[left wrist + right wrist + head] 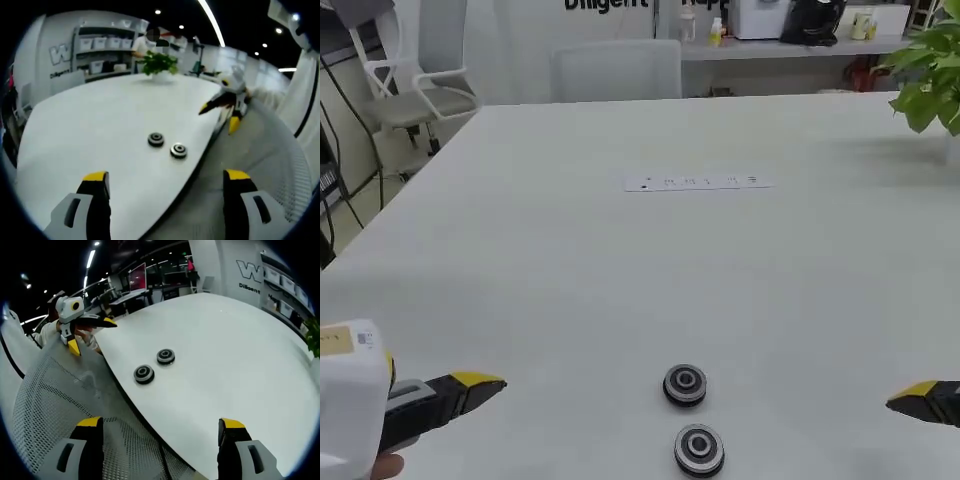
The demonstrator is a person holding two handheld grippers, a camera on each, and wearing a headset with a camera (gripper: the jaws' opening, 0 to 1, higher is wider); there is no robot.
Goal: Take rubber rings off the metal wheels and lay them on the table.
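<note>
Head view: pale grey surface [570,260]. Near its front edge, lower centre of frame, sit a far wheel [684,385] & a near wheel [699,449], both small and metal, just beside each other, not touching. Each lies flat, hub up, w/ a dark rubber ring [667,388] around the rim; no ring is off yet.

Left tongs [485,383] enter from lower left, right tongs [905,398] from lower right. The wheels lie between them, well apart from both and about equally near, so can't tell which side is closer.

Left gripper view: jaws spread wide, nothing held, wheels straight ahead in the gap. Right gripper view: jaws likewise spread & empty, wheels ahead, slightly left of centre.

Judgement: either side could reach in first. The wheels are round, so there's no long axis to line up on.
</note>
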